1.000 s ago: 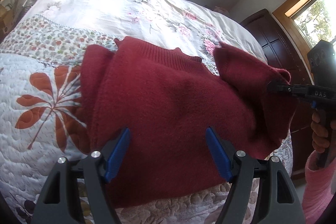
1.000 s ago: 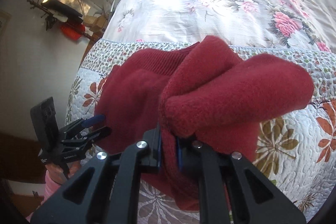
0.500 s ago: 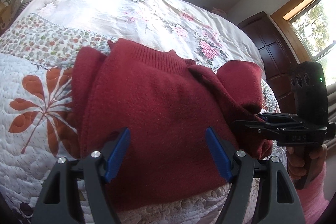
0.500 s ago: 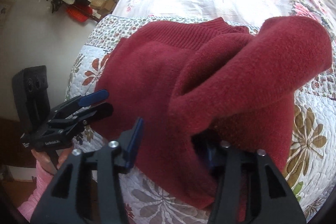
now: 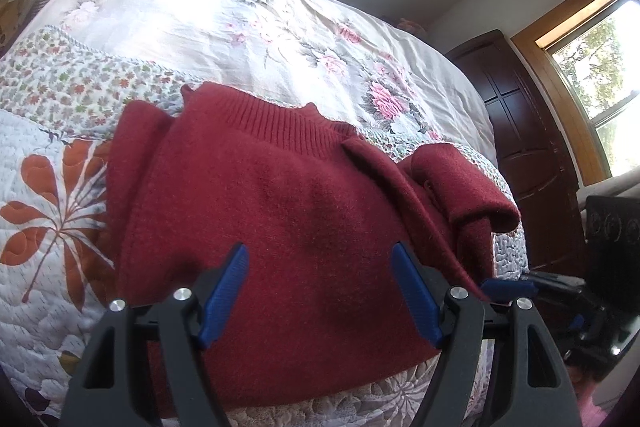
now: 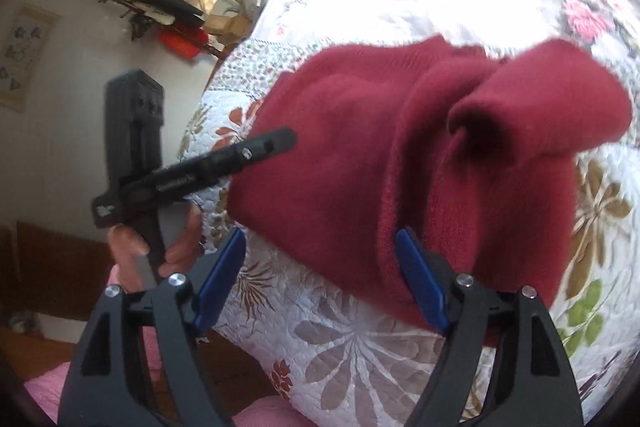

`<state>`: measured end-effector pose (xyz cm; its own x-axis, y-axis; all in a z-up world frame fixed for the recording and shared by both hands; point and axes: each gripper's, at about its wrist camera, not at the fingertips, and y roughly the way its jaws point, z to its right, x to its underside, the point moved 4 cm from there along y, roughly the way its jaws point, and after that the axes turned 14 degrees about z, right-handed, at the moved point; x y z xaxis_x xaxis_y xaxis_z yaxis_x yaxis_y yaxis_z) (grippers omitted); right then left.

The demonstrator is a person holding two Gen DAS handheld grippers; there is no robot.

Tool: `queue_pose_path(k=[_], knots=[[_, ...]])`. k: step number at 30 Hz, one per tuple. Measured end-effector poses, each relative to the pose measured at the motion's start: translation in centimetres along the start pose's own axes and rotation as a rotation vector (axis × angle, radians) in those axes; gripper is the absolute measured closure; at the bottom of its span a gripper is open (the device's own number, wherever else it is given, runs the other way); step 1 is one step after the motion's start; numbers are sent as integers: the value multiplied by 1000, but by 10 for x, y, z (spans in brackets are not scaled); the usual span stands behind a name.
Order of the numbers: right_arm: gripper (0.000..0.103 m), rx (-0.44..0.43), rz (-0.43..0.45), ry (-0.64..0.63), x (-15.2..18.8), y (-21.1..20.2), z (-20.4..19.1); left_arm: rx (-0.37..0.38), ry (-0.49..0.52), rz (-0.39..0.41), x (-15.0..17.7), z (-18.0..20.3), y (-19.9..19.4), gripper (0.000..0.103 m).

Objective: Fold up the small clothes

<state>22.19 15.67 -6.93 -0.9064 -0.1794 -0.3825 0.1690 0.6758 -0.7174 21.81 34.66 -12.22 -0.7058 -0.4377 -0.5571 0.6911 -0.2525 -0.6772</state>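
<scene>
Right claw [image 6: 320, 283] now spread, sleeve released; a second ago it pinched the fabric.
Red sweater [image 5: 288, 227] lies on the quilted bed [image 5: 52, 187], just ahead of both claws; left claw [image 5: 320, 291] spread, hovering over its near hem, empty.

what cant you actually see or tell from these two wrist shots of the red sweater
- Left wrist view: the sweater's near hem is hidden behind the left gripper.
- Left wrist view: the right gripper is mostly behind a left-gripper finger and cut by the edge.
- Right wrist view: the folded sleeve covers the sweater's right side; the whole frame is motion-blurred.
</scene>
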Motion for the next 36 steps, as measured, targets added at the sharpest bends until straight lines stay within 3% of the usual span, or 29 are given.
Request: queue_pose_path(k=[4,7,12,14,18,21,27,32,36], knots=[[36,-8,62,-4,2,-22,2,2,21,6,-2,6,-6,29],[31,-38,127,23,3,-59,9,-8,57,16,-5,15,-11,29],[30,199,208,38,19,-111,64,58,119,25,-13,61,-8,29],[30,256,200,129,32,-119,101,74,181,17,-13,90,1,29],[30,292,193,244,56,-125,148,101,307,-5,-11,150,26,29],[30,266,199,308,70,-130,166,103,425,-21,-8,198,45,29],[30,221,226,382,80,-146,188,13,743,-44,12,272,84,29],[30,192,237,419,86,-158,199,-120,798,-93,23,266,118,34],[30,171,232,448,89,-161,209,-116,767,-111,23,259,121,35]])
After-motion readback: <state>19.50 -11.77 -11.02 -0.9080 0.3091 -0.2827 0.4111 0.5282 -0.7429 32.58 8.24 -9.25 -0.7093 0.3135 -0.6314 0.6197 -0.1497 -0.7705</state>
